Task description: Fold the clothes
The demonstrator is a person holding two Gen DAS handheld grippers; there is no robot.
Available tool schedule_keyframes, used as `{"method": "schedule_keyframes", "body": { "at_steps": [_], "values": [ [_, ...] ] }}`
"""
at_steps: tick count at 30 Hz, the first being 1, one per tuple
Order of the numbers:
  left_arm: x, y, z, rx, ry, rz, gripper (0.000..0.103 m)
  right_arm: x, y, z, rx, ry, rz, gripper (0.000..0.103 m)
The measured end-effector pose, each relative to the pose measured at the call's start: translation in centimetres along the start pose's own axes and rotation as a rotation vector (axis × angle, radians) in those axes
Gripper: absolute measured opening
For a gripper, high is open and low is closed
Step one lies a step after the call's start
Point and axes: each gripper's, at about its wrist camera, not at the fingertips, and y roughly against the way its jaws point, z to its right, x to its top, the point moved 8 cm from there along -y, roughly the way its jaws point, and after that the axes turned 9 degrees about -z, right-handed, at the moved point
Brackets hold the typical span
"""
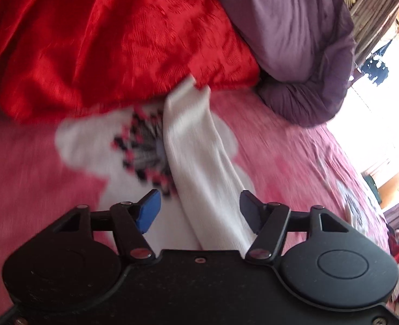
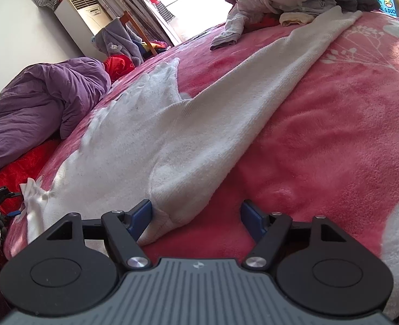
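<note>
Left gripper (image 1: 199, 205): jaws apart, white garment (image 1: 199, 162) lying between.
Right gripper (image 2: 196, 216): jaws apart, garment's edge at its left finger.
Surface: pink blanket (image 2: 321, 149).

The white garment (image 2: 199, 124) is soft knitted cloth, matt and slightly nubbly. The pink blanket (image 2: 321, 140) beneath it is plush fleece with a faint sheen. Beside it, the red fabric (image 1: 104, 40) is glossy satin; the purple duvet (image 1: 294, 27) is matt, crinkled cloth.

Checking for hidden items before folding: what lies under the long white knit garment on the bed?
The white knit garment lies directly on the pink fleece blanket. Whatever sits beneath its covered middle cannot be seen.
</note>
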Motion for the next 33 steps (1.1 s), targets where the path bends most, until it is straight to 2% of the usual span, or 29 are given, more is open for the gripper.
{"method": "schedule_keyframes", "body": {
  "at_steps": [6,20,24,28,31,33],
  "values": [
    [3.2,-3.0,-2.0,0.015,0.023,-0.008,0.058,-0.1,-0.3,-0.5,-0.035,0.025,-0.005,0.076],
    [4.6,-4.2,-3.2,-0.015,0.057,-0.008,0.057,-0.1,-0.3,-0.8,-0.073,0.028,-0.021,0.076],
    [2.3,-2.8,-2.4,-0.013,0.037,-0.052,0.057,0.0,0.0,-1.3,-0.108,0.048,-0.008,0.074],
    [-2.2,0.4,-0.2,-0.076,-0.01,-0.112,0.057,0.3,1.6,-5.4,-0.148,0.246,0.034,0.074],
    [-6.0,3.3,2.9,-0.174,-0.065,-0.148,0.057,-0.2,2.5,-10.8,-0.1,0.43,0.058,0.074],
    [-7.9,4.6,5.7,-0.23,-0.133,-0.177,0.057,-1.2,2.2,-15.0,-0.053,0.562,0.043,0.074]
  ]
}}
